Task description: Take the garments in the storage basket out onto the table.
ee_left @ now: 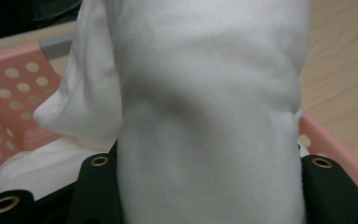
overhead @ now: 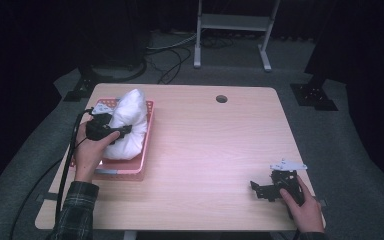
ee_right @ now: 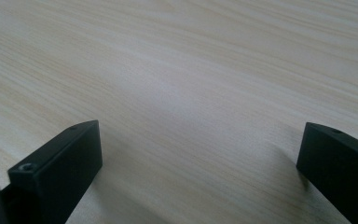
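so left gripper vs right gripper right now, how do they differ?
The left gripper sits over the pink basket, its jaws around a fold of the white cloth; the right gripper rests low at the table's near right corner, far from the basket. The left grips cloth between its jaws; the right's jaws stand wide apart with bare wood between them. Both are black, hand-held two-jaw tools.

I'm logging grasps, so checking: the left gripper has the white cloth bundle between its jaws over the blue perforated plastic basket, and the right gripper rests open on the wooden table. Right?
One thing is wrong: the perforated plastic basket is pink, not blue, as the high view shows. The rest holds: the left gripper has the white cloth bundle between its jaws over it, and the right gripper rests open on the wooden table.
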`<state>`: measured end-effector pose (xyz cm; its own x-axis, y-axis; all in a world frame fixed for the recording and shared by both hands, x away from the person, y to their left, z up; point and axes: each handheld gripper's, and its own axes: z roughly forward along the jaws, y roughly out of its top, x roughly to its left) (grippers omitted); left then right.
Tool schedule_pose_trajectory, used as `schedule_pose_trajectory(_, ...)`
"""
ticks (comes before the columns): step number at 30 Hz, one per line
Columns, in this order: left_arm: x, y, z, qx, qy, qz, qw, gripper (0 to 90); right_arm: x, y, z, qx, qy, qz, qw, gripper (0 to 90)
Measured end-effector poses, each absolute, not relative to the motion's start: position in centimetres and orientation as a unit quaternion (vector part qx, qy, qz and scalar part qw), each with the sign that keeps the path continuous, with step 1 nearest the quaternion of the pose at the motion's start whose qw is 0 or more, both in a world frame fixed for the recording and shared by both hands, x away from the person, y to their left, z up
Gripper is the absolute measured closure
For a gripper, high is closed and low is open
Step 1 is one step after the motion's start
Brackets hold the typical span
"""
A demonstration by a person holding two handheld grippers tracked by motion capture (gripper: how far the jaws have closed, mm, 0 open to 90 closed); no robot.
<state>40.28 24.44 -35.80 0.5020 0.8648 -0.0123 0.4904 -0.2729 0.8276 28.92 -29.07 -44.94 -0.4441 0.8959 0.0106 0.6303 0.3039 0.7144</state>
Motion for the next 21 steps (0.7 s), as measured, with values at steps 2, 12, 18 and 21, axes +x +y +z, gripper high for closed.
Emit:
schedule_pose_trajectory(2,40.1,24.4,-35.5,0.756,0.442,0.236,0.421,45.3,28.9,-29.1,-44.9,0.488,0.782,0.332,0.2,0.0)
schedule_pose_trajectory(12,39.1,24.4,-33.8,0.715,0.436,0.281,0.469,45.4,28.9,-29.1,-44.9,0.488,0.782,0.332,0.2,0.0)
schedule_pose_trajectory(18,38.5,24.5,-32.9,0.696,0.432,0.294,0.493,45.5,28.9,-29.1,-44.9,0.488,0.782,0.332,0.2,0.0)
schedule_pose_trajectory(21,38.3,24.5,-32.6,0.692,0.432,0.296,0.496,45.5,28.9,-29.1,-44.9,0.488,0.782,0.332,0.2,0.0)
